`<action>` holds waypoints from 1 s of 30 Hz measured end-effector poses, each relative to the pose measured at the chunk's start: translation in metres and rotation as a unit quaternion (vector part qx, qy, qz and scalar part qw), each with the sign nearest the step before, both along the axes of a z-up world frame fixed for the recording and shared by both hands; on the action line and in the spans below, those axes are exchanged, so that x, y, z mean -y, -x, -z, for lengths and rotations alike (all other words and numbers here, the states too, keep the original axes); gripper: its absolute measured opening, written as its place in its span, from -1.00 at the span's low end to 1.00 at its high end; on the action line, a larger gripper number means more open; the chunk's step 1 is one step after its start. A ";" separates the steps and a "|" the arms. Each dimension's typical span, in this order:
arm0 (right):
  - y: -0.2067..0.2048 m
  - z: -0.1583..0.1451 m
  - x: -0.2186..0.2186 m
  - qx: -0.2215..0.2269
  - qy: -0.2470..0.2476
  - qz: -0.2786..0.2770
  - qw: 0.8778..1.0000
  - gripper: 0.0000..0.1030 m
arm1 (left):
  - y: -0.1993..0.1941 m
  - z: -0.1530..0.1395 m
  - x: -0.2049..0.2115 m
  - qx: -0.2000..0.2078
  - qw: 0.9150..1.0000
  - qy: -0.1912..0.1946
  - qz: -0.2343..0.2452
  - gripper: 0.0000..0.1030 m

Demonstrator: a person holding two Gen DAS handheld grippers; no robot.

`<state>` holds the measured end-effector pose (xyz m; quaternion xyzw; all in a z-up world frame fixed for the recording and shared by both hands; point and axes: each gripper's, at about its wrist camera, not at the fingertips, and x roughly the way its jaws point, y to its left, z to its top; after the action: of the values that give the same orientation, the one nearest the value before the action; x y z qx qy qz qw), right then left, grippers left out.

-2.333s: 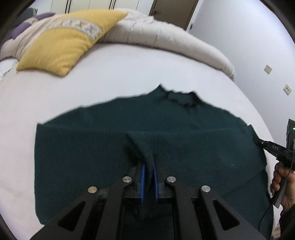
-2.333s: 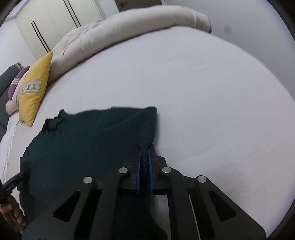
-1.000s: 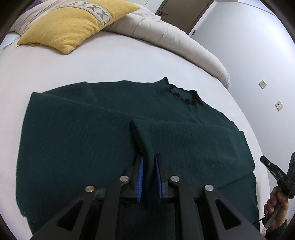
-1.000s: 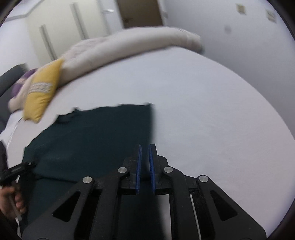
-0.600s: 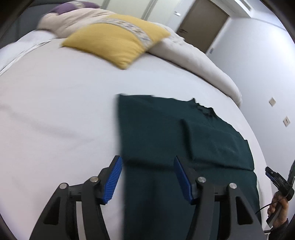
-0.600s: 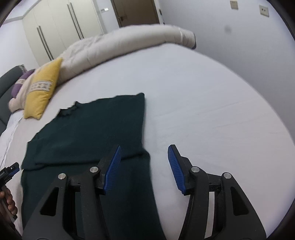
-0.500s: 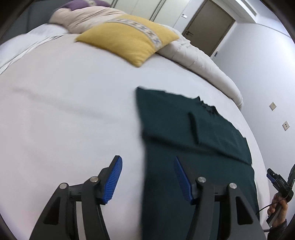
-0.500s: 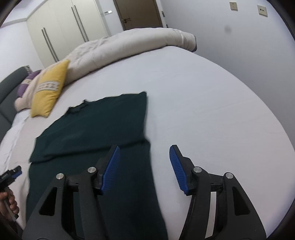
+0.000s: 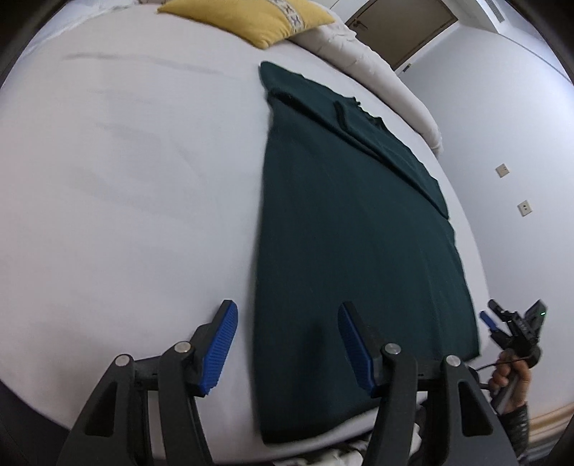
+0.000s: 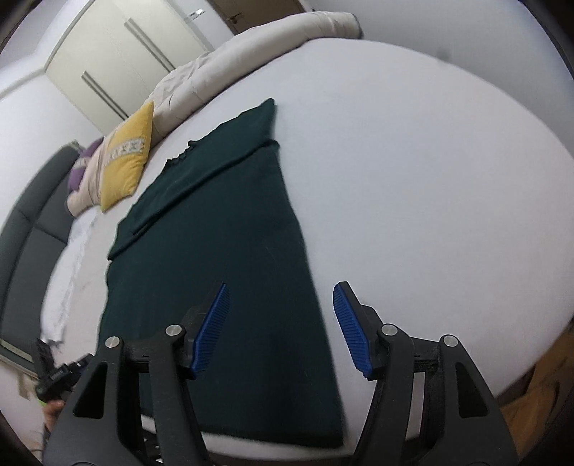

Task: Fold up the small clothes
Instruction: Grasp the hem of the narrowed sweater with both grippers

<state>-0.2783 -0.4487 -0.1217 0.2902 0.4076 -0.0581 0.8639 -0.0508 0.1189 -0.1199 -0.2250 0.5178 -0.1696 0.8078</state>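
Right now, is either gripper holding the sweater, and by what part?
Nothing is held. The left gripper and right gripper are both open above the green sweater, near its bottom hem.

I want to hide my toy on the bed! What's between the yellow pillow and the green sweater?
Just bare white sheet. In the left wrist view, the yellow pillow and the dark green sweater lie apart, with nothing on the strip between them.
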 end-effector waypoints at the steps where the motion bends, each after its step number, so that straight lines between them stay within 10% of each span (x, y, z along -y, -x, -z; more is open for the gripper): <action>1: 0.007 0.003 0.004 0.001 -0.012 0.004 1.000 0.13 | 0.003 0.001 -0.001 -0.006 1.000 0.011 0.002 0.17; 7: 0.039 0.024 0.021 -0.015 -0.071 0.011 0.997 0.13 | 0.017 0.009 -0.006 -0.033 0.998 0.061 0.006 0.05; 16: 0.065 0.027 0.037 -0.024 -0.108 0.018 0.994 0.13 | 0.018 0.019 -0.007 -0.062 0.995 0.077 0.009 -0.78; 30: 0.059 0.031 0.025 -0.075 -0.100 -0.019 0.992 0.01 | 0.020 0.007 -0.005 -0.038 0.997 0.065 -0.009 -0.86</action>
<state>-0.3377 -0.4737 -0.1530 0.3619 0.4803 -0.0227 0.7987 -0.0712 0.1243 -0.1266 -0.2878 0.5339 -0.1867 0.7728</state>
